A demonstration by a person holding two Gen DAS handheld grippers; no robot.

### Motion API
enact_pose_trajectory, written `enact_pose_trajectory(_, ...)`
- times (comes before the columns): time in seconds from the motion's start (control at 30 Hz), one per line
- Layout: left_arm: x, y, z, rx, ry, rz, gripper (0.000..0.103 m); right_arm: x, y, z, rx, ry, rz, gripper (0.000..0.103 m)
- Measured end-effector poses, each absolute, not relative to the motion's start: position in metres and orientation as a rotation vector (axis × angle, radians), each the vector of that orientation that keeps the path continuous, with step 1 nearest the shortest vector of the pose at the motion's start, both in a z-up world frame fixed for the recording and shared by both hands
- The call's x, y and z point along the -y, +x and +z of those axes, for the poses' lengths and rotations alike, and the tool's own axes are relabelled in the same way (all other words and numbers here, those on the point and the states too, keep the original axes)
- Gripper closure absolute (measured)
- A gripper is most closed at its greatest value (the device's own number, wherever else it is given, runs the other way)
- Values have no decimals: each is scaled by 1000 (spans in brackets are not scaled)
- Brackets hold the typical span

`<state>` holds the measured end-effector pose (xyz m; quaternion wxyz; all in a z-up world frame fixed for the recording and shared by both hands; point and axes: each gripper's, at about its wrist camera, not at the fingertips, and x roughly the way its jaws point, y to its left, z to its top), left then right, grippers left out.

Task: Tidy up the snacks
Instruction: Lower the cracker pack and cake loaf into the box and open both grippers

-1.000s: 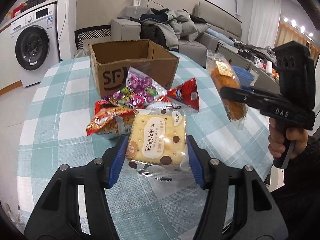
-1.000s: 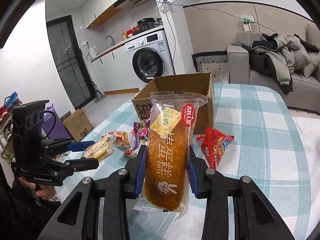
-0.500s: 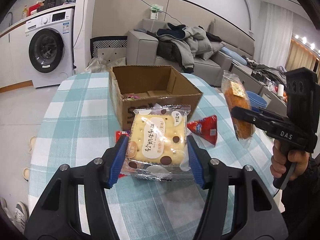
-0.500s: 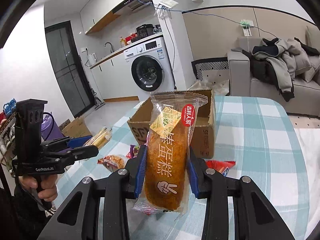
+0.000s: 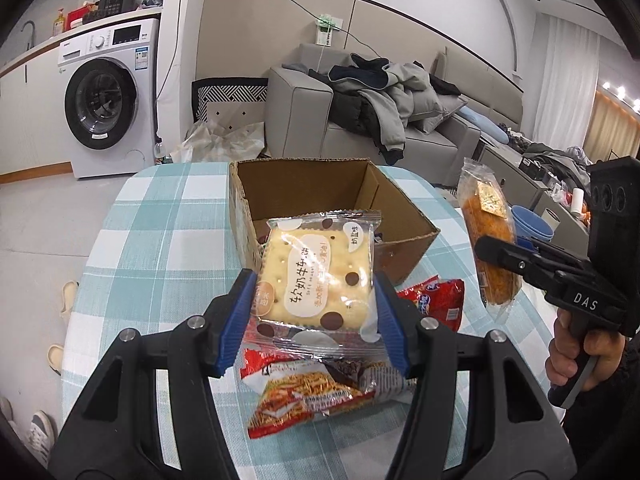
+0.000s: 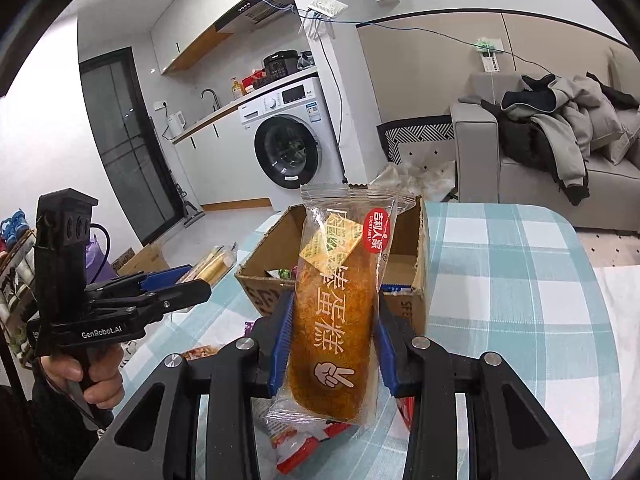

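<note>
My left gripper [image 5: 314,316] is shut on a square cracker packet [image 5: 316,276] with brown dots, held in the air just short of the open cardboard box [image 5: 404,240]. My right gripper [image 6: 330,340] is shut on a long orange cake packet [image 6: 340,304], upright and lifted before the same cardboard box [image 6: 408,312]. The cake packet [image 5: 486,236] and right gripper [image 5: 496,252] also show at the right of the left wrist view. Snacks lie inside the box. A noodle snack bag [image 5: 308,400] and a red packet [image 5: 440,304] lie on the checked table [image 5: 160,248] below.
The table's edge curves round behind the box. A washing machine [image 5: 104,100] and a sofa heaped with coats [image 5: 380,108] stand beyond. A hand [image 6: 92,376] grips the left tool. Shoes [image 5: 40,432] lie on the floor at the left.
Both grippers have risen and gone forward with their packets toward the box. The loose snacks on the table now lie beneath the left gripper instead of ahead of it.
</note>
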<state>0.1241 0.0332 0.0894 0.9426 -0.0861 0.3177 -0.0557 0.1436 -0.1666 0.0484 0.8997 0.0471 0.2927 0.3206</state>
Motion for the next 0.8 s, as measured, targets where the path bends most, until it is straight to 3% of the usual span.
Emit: enact_pose_trajectory(0.8,-52,219,77,-672,-200,-95,48,137,219,43,-635,133,648,66)
